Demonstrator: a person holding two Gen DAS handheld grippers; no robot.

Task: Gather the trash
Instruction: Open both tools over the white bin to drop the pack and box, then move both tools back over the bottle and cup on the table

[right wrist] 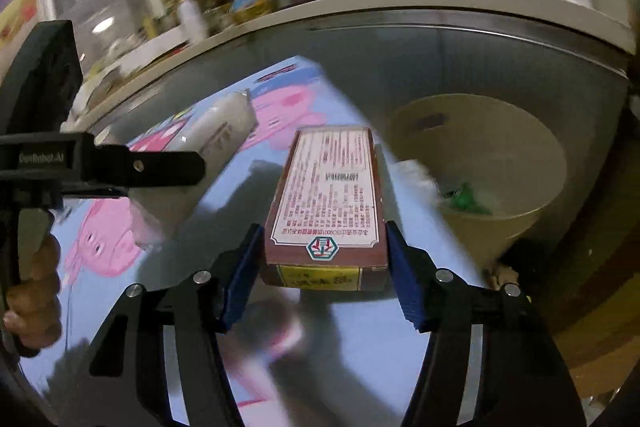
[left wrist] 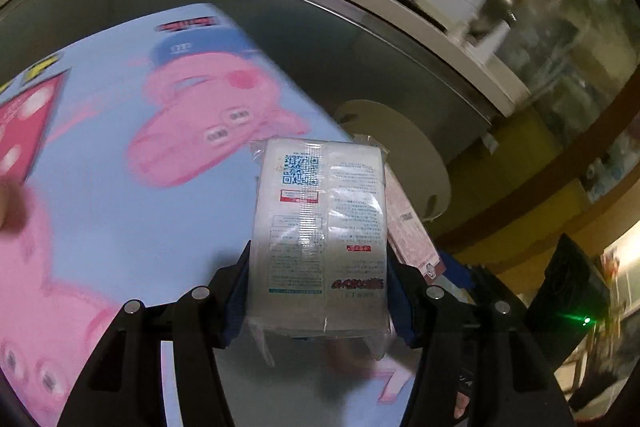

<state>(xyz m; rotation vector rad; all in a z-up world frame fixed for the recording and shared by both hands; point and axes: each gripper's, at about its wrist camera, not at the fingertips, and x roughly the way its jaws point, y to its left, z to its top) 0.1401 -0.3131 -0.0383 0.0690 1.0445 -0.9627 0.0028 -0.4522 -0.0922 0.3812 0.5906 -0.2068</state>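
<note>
Trash in hand consists of 2 items. The plastic-wrapped pack (left wrist: 320,235) sits between the blue pads of the left gripper (left wrist: 316,291), which pinch its lower sides; most of its length projects forward past the fingertips. The brown carton (right wrist: 328,203) sits likewise in the right gripper (right wrist: 324,271), pinched at its near end, with the rest extending ahead of the jaws.

Handling judgement: the pack looks light and soft, its glossy film likely slippery and inclined to crumple, so a grip across the broad middle appears safer than the present low hold. The carton looks light but stiff, with flat sides that suit the pads; excess pressure could dent it.

The beige bin (right wrist: 500,163) lies ahead and right of the right jaws, open, with green scraps inside. Below both jaws lies a blue cartoon mat (right wrist: 360,327).

Limits of view: motion blur obscures the counter and pans beyond. The pack's far side is hidden. Print on both items is illegible. Bin contents are only partly visible.
</note>
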